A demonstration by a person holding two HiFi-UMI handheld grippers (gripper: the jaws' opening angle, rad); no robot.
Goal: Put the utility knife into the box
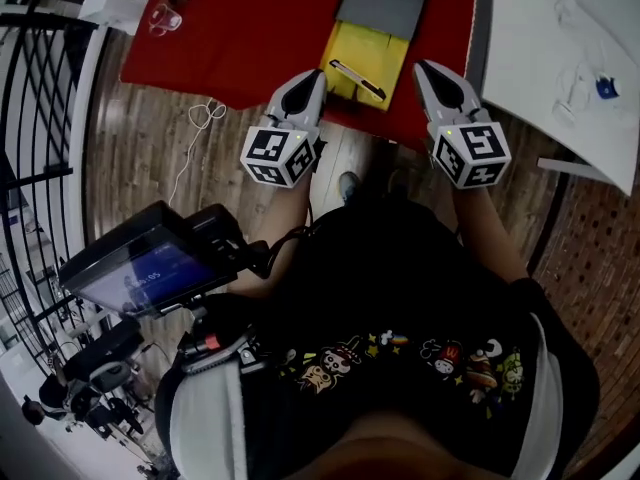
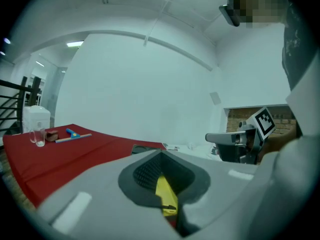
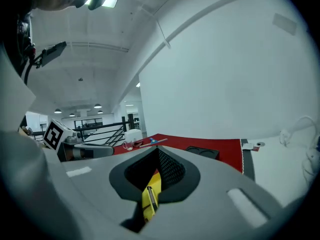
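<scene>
- Head view, nearest: the person's dark shirt filled the bottom, with a screen on a mount to the left.
- Left gripper hung over the near edge of the red cloth. In the left gripper view its jaws met at the tips and held nothing, and only a yellow strip showed through the slit between them.
- Right gripper hung level with it, to the right. In the right gripper view its jaws were likewise closed and empty.
- Knife lay slantwise on the yellow box, just beyond and between the two gripper tips, touched by neither. It also showed through the right jaws' slit.
- Grey panel adjoined the box's far end.
- Glass stood far left on the cloth.
- White table lay to the right of the cloth.
</scene>
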